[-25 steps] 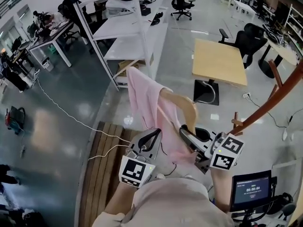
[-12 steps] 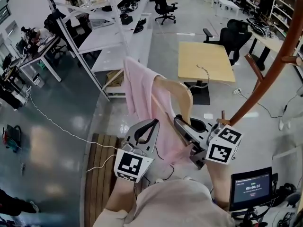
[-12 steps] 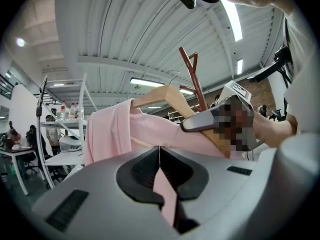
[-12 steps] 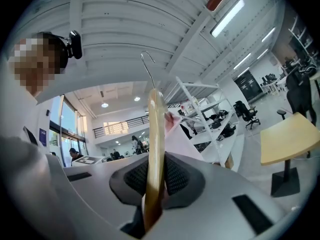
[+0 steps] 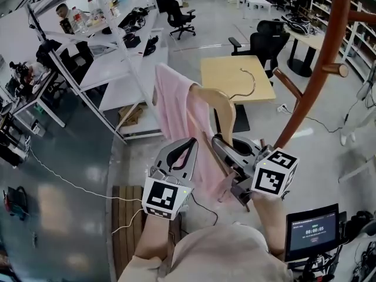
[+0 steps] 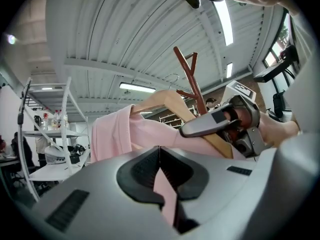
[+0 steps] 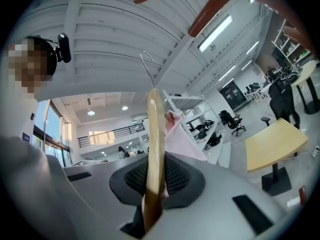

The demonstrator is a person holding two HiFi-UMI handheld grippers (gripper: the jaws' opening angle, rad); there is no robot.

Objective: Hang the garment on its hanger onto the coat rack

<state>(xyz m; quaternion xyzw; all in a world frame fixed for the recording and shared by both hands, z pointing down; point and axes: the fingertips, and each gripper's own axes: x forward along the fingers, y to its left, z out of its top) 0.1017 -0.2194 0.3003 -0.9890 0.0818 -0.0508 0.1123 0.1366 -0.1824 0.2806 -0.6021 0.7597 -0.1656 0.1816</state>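
Note:
A pink garment drapes over a wooden hanger held up in front of me. The hanger's metal hook points toward the red-brown coat rack on the right, a short way from its peg. My left gripper is shut on a fold of the pink garment. My right gripper is shut on the hanger's wooden arm. In the right gripper view the hook rises below the coat rack's branches.
A wooden-topped table stands on the floor beyond the hanger. White shelving racks fill the left, office chairs the back. A timer screen sits at lower right, a slatted wooden platform at lower left.
Both grippers have carried the hanger and garment up and toward the rack. The hook has come clear above the table, and the rack's pole stands larger and closer on the right.

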